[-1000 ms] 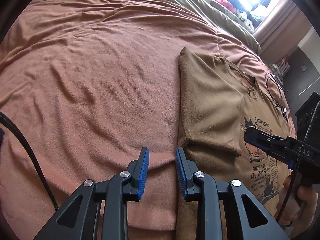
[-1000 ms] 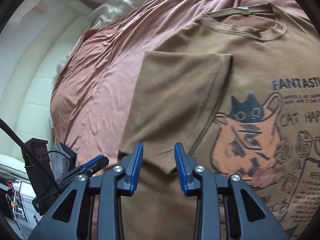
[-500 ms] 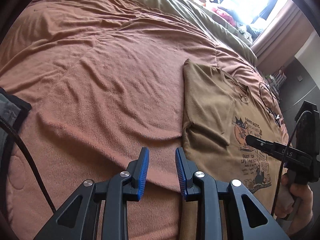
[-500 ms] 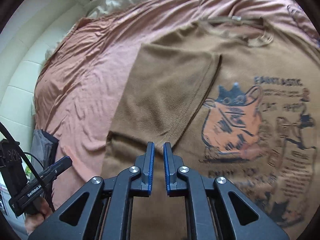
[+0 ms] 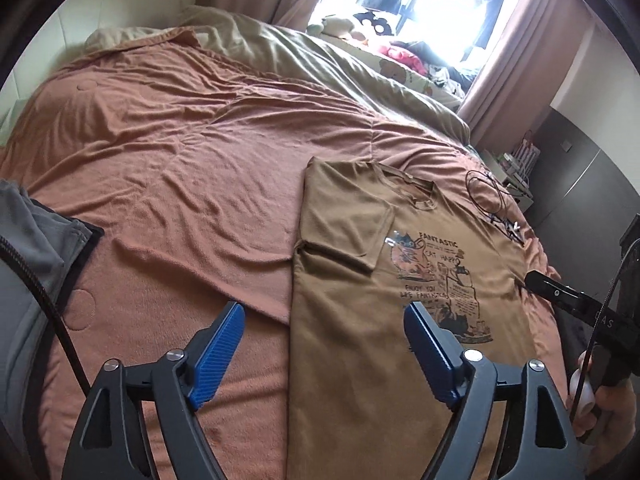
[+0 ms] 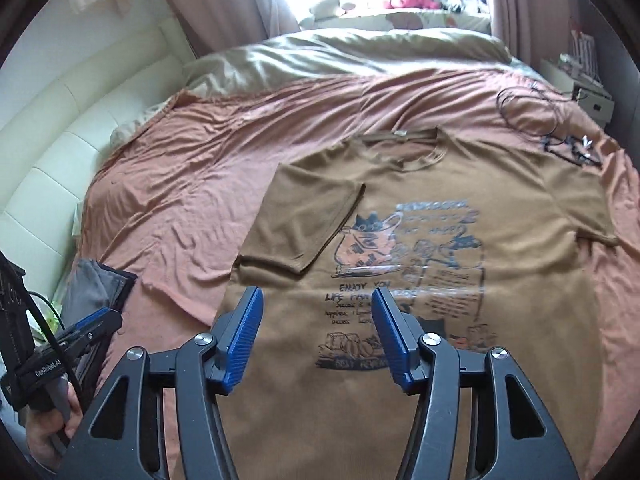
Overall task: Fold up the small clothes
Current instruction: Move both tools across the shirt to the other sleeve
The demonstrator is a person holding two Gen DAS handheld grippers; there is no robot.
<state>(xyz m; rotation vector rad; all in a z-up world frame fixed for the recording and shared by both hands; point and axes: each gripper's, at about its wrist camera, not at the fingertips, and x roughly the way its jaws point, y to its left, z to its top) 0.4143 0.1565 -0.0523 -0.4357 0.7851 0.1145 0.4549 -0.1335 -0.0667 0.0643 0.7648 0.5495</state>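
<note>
Black gripper (image 6: 316, 336) frames, ribbed blue pads (image 6: 244, 340), silver screws, braided black cable (image 5: 52, 312)

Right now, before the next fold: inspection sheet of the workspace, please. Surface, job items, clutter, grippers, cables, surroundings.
Surface: bed with a wrinkled terracotta blanket, an olive duvet bunched at its far end.
Job's things: brown T-shirt lying flat, print up; the sleeve on its left in the right wrist view is folded in over the body, the other sleeve still spread.
Clutter: grey garment at the bed's edge.
Grippers: left gripper and right gripper both above the shirt, jaws opening, nothing between them.
Cables: thin black cord coiled on the blanket beyond the shirt.
Surroundings: bright window, pink curtains, cream padded headboard.
</note>
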